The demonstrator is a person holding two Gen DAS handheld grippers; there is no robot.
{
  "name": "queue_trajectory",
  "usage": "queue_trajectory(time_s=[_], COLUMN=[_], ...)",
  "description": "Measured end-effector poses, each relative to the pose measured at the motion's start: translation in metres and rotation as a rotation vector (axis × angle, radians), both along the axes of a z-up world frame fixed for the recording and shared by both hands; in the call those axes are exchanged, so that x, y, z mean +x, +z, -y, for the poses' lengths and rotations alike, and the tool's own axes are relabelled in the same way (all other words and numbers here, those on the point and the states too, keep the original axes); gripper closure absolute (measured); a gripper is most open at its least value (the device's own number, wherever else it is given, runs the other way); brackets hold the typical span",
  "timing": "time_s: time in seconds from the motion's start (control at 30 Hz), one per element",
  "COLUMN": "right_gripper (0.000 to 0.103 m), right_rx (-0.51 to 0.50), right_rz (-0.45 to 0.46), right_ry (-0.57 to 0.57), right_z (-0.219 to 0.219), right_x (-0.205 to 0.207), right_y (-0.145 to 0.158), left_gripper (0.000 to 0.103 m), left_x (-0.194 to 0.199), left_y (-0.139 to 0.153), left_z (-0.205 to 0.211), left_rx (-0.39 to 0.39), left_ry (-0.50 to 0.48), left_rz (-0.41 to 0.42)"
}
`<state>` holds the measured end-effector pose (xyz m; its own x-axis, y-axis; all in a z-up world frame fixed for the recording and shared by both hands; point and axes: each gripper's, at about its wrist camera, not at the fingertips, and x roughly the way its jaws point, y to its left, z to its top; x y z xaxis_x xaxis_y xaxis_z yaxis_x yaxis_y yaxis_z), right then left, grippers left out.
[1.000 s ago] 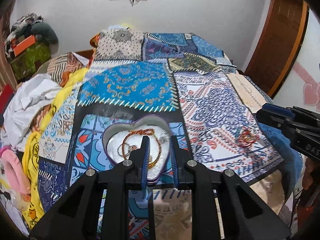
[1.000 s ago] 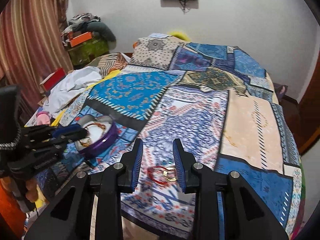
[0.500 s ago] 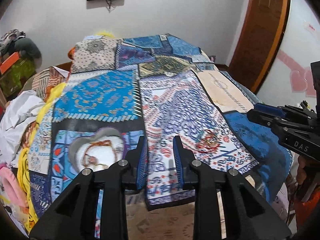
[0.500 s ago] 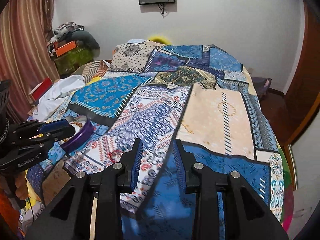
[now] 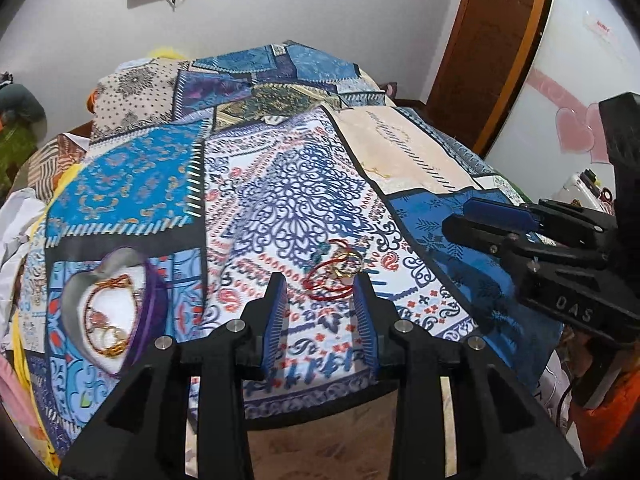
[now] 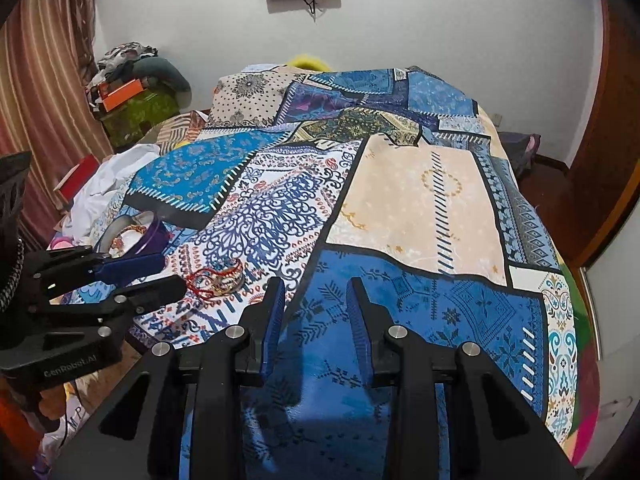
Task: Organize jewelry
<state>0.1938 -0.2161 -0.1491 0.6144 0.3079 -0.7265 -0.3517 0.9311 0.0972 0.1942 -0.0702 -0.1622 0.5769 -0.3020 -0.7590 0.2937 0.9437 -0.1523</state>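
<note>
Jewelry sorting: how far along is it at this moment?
Done: a bracelet and other small pieces lie in the heart-shaped box. In hand: nothing; the left gripper is open, lined up on the red and gold bangles loose on the bedspread. The right gripper is open and empty. Left: the bangles go into the box.

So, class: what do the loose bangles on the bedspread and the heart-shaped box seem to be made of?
Bangles: the red ones look like thread-wrapped or plastic rings with a matte colour; the gold ones look like polished metal, given their bright glint.
Heart-shaped box: probably tin or plastic, with a shiny purple wall and a grey reflective rim; the lining looks like white padding.
</note>
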Motion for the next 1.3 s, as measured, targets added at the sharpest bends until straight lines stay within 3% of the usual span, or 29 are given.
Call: queue_trajectory(time_s=[0.3, 0.43, 0.53, 0.63, 0.83, 0.97, 1.03, 1.1, 1.23, 1.3], right_gripper=[0.074, 0.074, 0.074, 0.074, 0.074, 0.074, 0.074, 0.074, 0.062, 0.062], right_rx=[0.001, 0.003, 0.006, 0.002, -0.002, -0.003, -0.003, -0.006, -0.007, -0.002], right_rz=[-0.014, -0.014, -0.016, -0.017, -0.019, -0.021, -0.024, -0.026, -0.021, -0.021], right_ry=[0.011, 0.015, 0.021, 0.029, 0.047, 0.059, 0.062, 0.062, 0.051, 0.046], right_z=[0.002, 0.000, -0.001, -0.004, -0.012, -0.017, -0.018, -0.018, -0.015, -0.013], right_x=[-0.001, 0.000, 0.000, -0.001, -0.002, -0.003, -0.003, -0.004, -0.005, -0.004], right_y=[-0.006, -0.007, -0.008, -0.008, -0.007, -0.007, -0.008, -0.008, -0.008, -0.007], left_gripper=[0.071, 0.093, 0.101, 0.103, 0.103, 0.101, 0.079, 0.072, 0.072, 0.084], left_x=[0.010, 0.012, 0.011, 0.007, 0.001, 0.006, 0.008, 0.008, 0.013, 0.017], left_y=[-0.007, -0.013, -0.012, -0.003, 0.019, 0.018, 0.013, 0.008, -0.003, -0.010], left_z=[0.002, 0.001, -0.001, -0.003, -0.016, -0.021, -0.019, -0.017, -0.010, -0.009], left_rx=[-0.037, -0.052, -0.085, -0.099, -0.113, -0.097, -0.085, -0.074, -0.065, -0.069], left_ry=[0.022, 0.021, 0.021, 0.021, 0.051, 0.052, 0.039, 0.038, 0.029, 0.030], left_rz=[-0.026, -0.049, -0.048, -0.012, 0.059, 0.040, 0.017, 0.011, -0.006, -0.025])
